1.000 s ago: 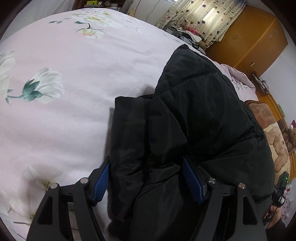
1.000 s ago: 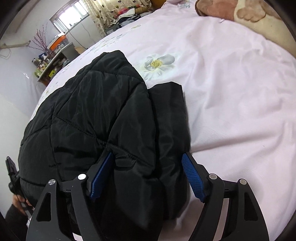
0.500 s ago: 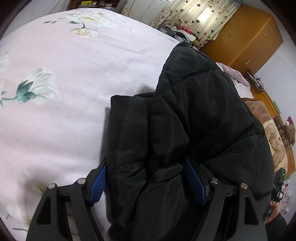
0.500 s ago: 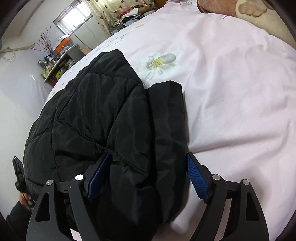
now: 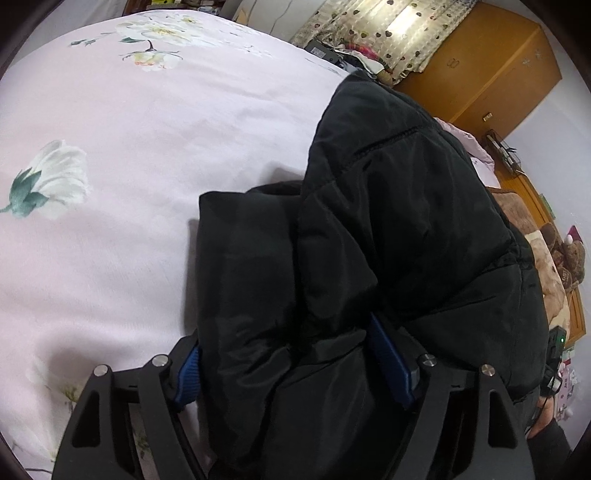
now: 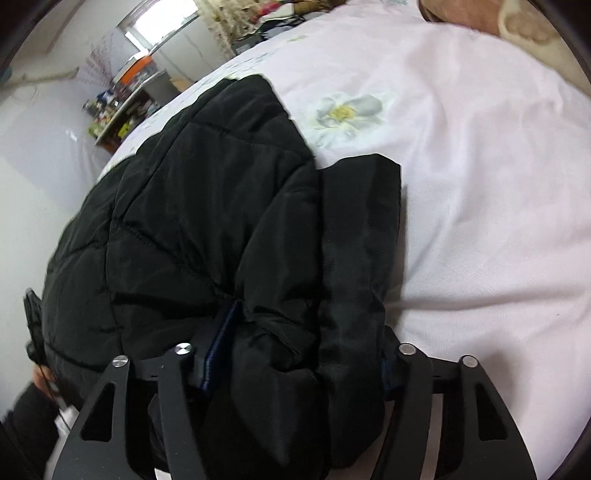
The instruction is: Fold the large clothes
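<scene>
While both grippers sit at the near edge of the bed, a black puffer jacket [image 5: 388, 229] lies bunched on the pink floral bedsheet [image 5: 147, 147], body w/ quilted seams toward the middle and a folded sleeve flat along each outer side. Left gripper [image 5: 291, 365]: jaws stand wide, w/ a thick roll of jacket fabric filling the gap; the blue pads [image 5: 388, 362] touch the cloth on both sides, the left one half buried under the sleeve edge, but can't tell if they squeeze or just rest against it. Right gripper [image 6: 299, 365]: jaws closing on a fat bunch of the same jacket at the hem, fabric bulging up btw the fingers, one dark blue pad [image 6: 218, 350] pressed into the folds, the other nearly hidden behind the sleeve. In the right wrist view a white flower print [image 6: 347, 110] shows on the sheet just beyond the jacket's far corner. Wooden wardrobe [image 5: 491, 66] and heart-print curtain [image 5: 388, 33] stand past the bed's far side; a brown plush blanket [image 5: 546, 258] lies at the right.
</scene>
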`<state>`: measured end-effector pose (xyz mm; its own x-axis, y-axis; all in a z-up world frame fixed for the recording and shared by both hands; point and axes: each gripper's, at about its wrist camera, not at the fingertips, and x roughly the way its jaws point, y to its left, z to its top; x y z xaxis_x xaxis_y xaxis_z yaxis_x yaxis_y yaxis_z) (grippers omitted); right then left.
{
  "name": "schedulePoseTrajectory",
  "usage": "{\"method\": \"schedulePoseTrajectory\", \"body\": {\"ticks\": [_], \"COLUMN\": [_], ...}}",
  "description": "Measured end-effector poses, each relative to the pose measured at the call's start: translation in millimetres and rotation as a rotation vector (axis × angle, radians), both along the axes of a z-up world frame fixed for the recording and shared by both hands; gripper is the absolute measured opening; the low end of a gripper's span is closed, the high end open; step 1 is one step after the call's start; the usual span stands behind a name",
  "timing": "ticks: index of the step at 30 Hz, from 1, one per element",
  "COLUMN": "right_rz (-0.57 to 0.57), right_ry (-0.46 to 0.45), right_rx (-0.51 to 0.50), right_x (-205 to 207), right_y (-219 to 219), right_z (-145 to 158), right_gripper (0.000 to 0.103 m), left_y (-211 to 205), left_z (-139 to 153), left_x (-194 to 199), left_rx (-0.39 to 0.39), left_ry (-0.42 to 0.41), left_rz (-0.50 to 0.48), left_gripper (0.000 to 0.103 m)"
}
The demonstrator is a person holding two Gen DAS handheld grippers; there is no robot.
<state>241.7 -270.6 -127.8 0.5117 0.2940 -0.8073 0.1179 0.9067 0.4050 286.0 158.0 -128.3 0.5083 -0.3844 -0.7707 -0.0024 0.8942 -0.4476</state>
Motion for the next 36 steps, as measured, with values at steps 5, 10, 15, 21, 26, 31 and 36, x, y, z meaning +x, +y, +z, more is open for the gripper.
{"method": "schedulePoseTrajectory", "body": {"ticks": [5, 10, 15, 21, 26, 31, 36], "right_rz": [0.015, 0.012, 0.028, 0.018, 0.028, 0.045, 0.051], "right_ry": [0.007, 0.021, 0.004, -0.045, -0.095, -0.136, -0.156], "right_rx": [-0.001, -0.011, -0.112, -0.194, -0.220, -0.221, -0.213], "right_x": [10.8, 20.8, 15.4, 0.3, -18.7, -38.7, -48.9], "right_y": [1.3, 8.1, 19.7, 30.4, 32.5, 31.9, 33.8], "right_z": [-3.6, -6.8, 11.3, 42.5, 69.8, 89.5, 96.8], "right_gripper": [0.061, 0.060, 0.037, 0.026, 0.024, 0.023, 0.023], "left_y": [5.0, -2.1, -9.7, -8.7, -6.8, -1.8, -5.1], "left_z": [-8.8, -9.3, 10.9, 47.4, 78.2, 103.0, 124.1], "left_x": [12.7, 22.2, 12.9, -4.8, -20.7, -40.2, -40.5], "left_rx": [-0.042, -0.026, 0.059, 0.124, 0.140, 0.152, 0.154], "left_ry": [0.020, 0.027, -0.012, -0.066, -0.125, -0.183, -0.223], "left_rz": [-0.025, -0.051, -0.054, -0.029, -0.029, -0.049, -0.052], "left_gripper": [0.086, 0.088, 0.045, 0.033, 0.032, 0.032, 0.032]}}
